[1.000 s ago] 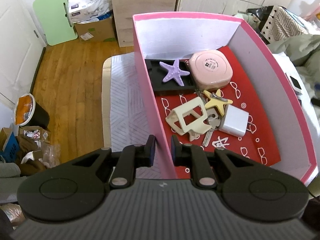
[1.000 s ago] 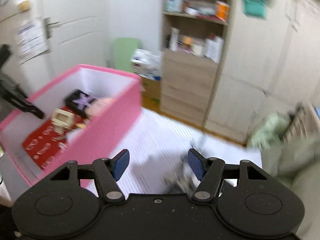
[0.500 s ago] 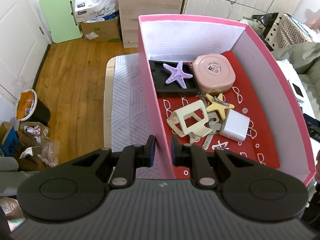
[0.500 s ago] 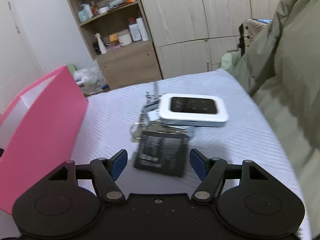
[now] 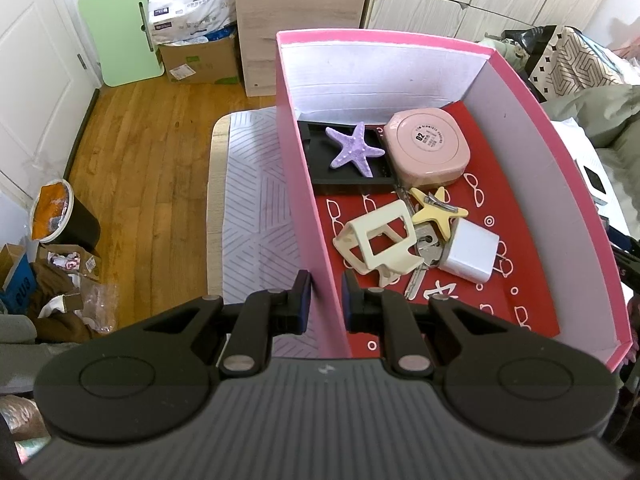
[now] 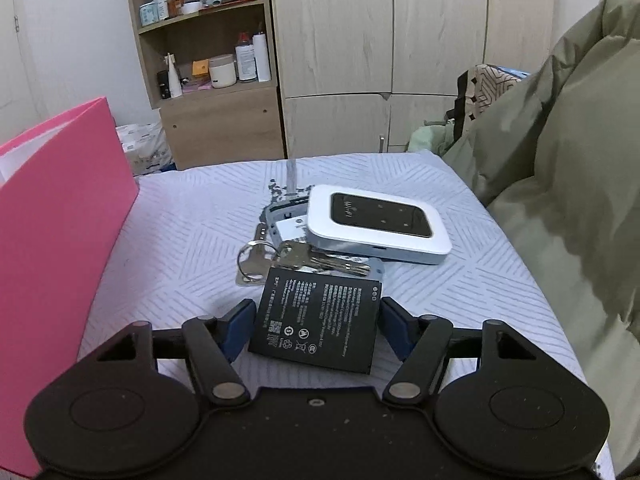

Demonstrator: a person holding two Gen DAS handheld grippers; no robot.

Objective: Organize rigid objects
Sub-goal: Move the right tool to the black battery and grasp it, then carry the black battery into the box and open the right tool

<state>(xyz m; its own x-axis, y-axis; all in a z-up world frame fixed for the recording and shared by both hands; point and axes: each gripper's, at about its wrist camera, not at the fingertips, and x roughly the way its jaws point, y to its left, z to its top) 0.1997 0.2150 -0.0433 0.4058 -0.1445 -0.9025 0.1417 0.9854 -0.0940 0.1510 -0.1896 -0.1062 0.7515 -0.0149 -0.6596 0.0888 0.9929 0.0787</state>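
Observation:
My left gripper (image 5: 325, 300) is shut on the left wall of the pink box (image 5: 400, 36), one finger outside and one inside. In the box lie a purple starfish (image 5: 352, 150) on a black tray (image 5: 344, 178), a pink case (image 5: 426, 152), a cream holder (image 5: 376, 244), a yellow star clip (image 5: 438, 212), a white charger (image 5: 470, 256) and keys (image 5: 416, 280). My right gripper (image 6: 316, 322) is low over the bed, its jaws closing either side of a black battery (image 6: 320, 320), with small gaps still showing. Keys on a ring (image 6: 304, 258) and a white pocket router (image 6: 380, 220) lie just beyond.
The pink box (image 6: 60, 200) stands to the left of the right gripper on the striped bedspread (image 6: 180, 240). An olive duvet (image 6: 560, 200) rises at the right. A wooden shelf unit (image 6: 216, 80) and wardrobes stand behind the bed. Wooden floor (image 5: 132, 160) with clutter lies left of the bed.
The right gripper swung away from the pink box and dropped down to the pile, so the battery now lies between its fingers. The left gripper kept its hold on the box wall.

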